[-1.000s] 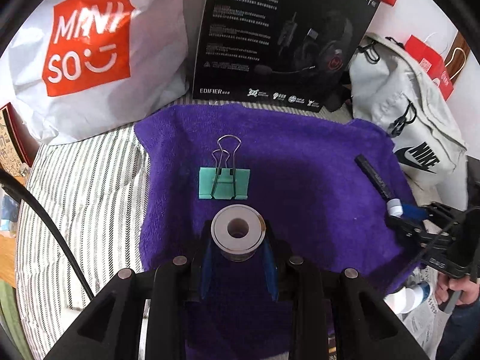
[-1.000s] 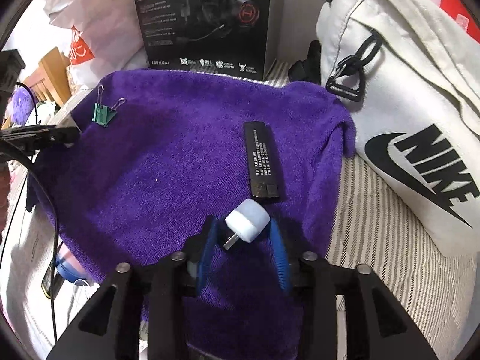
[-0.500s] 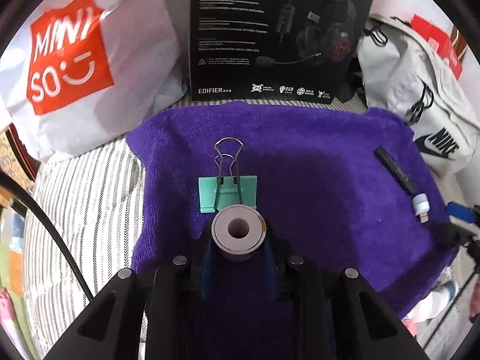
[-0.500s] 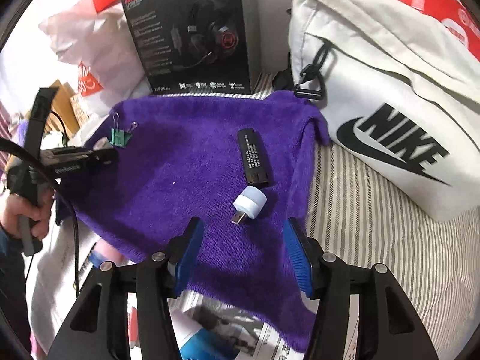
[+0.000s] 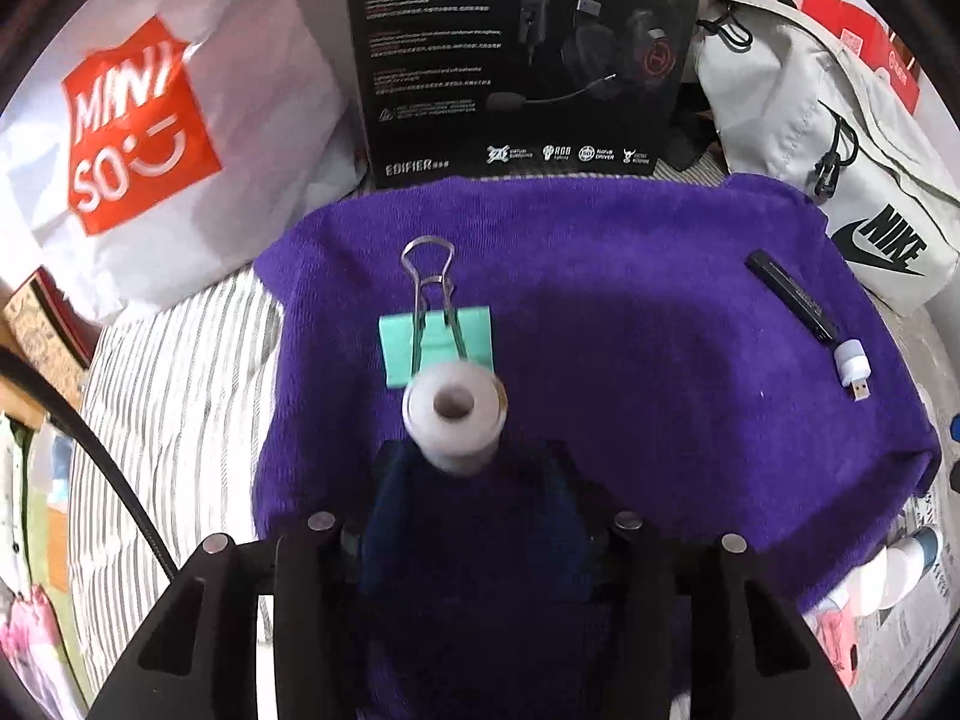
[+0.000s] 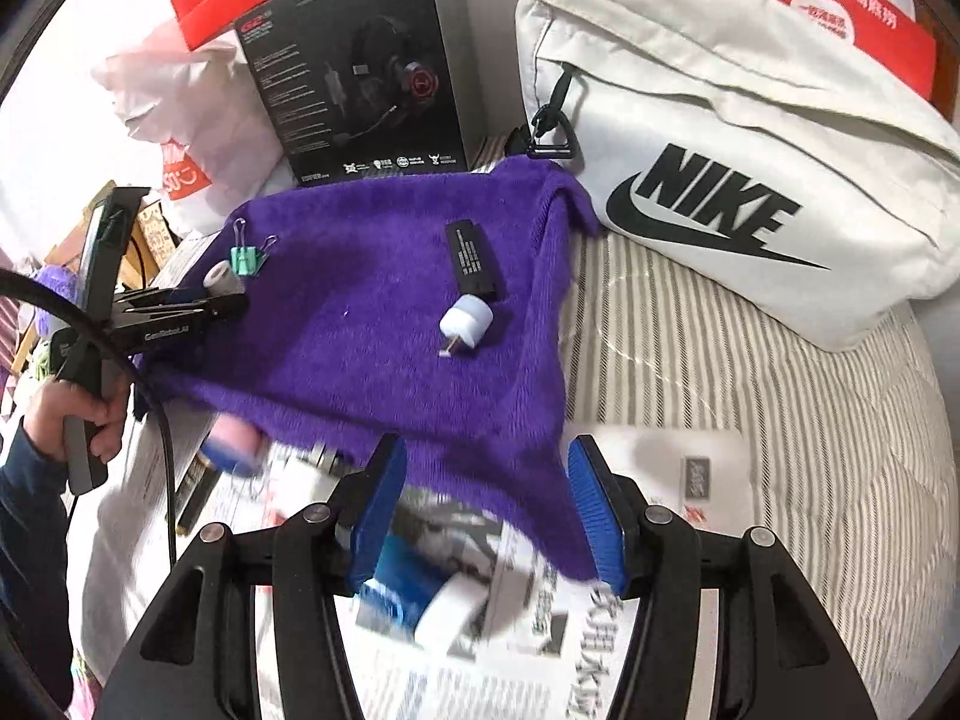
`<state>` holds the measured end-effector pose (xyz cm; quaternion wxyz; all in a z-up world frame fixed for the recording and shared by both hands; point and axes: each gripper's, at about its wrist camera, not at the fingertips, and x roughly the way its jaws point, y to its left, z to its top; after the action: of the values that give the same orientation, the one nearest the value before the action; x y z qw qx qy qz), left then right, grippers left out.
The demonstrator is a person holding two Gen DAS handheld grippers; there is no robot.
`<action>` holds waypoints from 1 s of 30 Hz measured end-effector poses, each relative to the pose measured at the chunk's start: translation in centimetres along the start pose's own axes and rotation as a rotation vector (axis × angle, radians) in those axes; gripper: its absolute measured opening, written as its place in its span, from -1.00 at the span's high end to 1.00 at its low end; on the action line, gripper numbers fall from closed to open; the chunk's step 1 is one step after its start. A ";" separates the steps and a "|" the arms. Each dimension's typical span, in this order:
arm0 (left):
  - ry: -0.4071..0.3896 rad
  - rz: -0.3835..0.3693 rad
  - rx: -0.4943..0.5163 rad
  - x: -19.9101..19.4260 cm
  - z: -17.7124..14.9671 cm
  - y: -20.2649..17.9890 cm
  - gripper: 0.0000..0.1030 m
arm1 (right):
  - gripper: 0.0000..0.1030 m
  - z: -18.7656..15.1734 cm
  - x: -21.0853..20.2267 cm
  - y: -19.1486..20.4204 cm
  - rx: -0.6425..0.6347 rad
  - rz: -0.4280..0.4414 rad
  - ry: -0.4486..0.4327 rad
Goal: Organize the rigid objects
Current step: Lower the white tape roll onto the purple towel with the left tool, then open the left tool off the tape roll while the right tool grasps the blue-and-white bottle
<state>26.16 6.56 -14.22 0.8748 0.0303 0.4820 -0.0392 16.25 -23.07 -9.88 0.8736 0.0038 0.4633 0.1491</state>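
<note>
Tape roll (image 5: 454, 413), gripped in left gripper (image 5: 462, 468) just short of green binder clip (image 5: 436, 343) on purple towel (image 5: 630, 324); black stick (image 6: 474, 261) and white adapter (image 6: 466, 320) placed; right gripper (image 6: 486, 504) open, empty; placement pending.

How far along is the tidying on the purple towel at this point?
Done: the white USB plug lies beside the black stick on the towel, and the right gripper is open and empty. In hand: the left gripper holds the tape roll near the green clip. Left: setting it down.
</note>
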 end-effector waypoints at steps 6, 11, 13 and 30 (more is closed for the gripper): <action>0.006 0.003 -0.065 -2.4 -2.2 0.6 0.13 | -0.12 -2.6 -1.8 0.6 -0.053 0.037 0.008; -0.016 0.005 -0.084 -5.4 -4.0 0.5 0.13 | -0.17 -4.6 -1.3 2.0 -0.134 0.073 0.039; -0.020 -0.004 -0.096 -6.6 -5.1 0.4 0.12 | -0.22 -5.1 -0.9 2.7 -0.187 0.064 0.040; -0.006 -0.042 -0.168 -10.0 -10.0 0.6 0.10 | 0.15 -5.6 2.9 3.8 -0.241 0.143 0.131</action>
<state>12.47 8.50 -11.12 0.8746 -0.0532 0.4815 -0.0171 12.22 -19.39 -14.85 0.8227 -0.0779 0.4967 0.2653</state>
